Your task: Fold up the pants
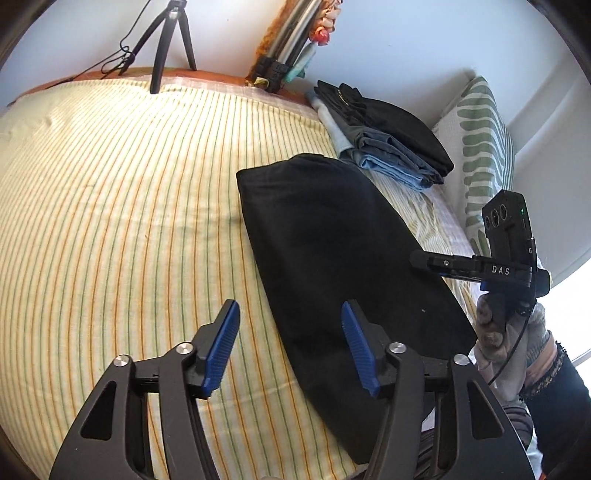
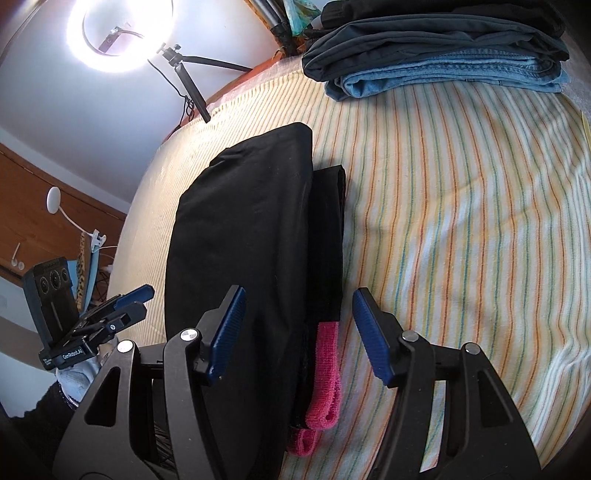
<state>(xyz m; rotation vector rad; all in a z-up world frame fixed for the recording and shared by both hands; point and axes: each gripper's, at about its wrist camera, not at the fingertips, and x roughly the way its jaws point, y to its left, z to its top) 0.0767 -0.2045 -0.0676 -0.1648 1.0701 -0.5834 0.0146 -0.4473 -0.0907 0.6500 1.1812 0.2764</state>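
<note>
The black pants (image 1: 332, 240) lie folded into a long narrow shape on the striped bed sheet (image 1: 110, 203). My left gripper (image 1: 290, 308) hovers open over their near left edge, nothing between its blue pads. In the right wrist view the pants (image 2: 240, 221) run away from me, with a pink band (image 2: 325, 376) showing at their near end. My right gripper (image 2: 300, 293) stands open above that end, pads apart and off the cloth. Each gripper shows in the other's view: the right one (image 1: 421, 260) at the pants' right side, the left one (image 2: 142, 295) at their left side.
A stack of folded clothes (image 1: 388, 136), black on grey on blue denim (image 2: 443, 48), sits at the far side of the bed. A green-patterned pillow (image 1: 480, 147) leans by the wall. A tripod (image 1: 170, 40) and a ring light (image 2: 118, 33) stand at the bed's far edge.
</note>
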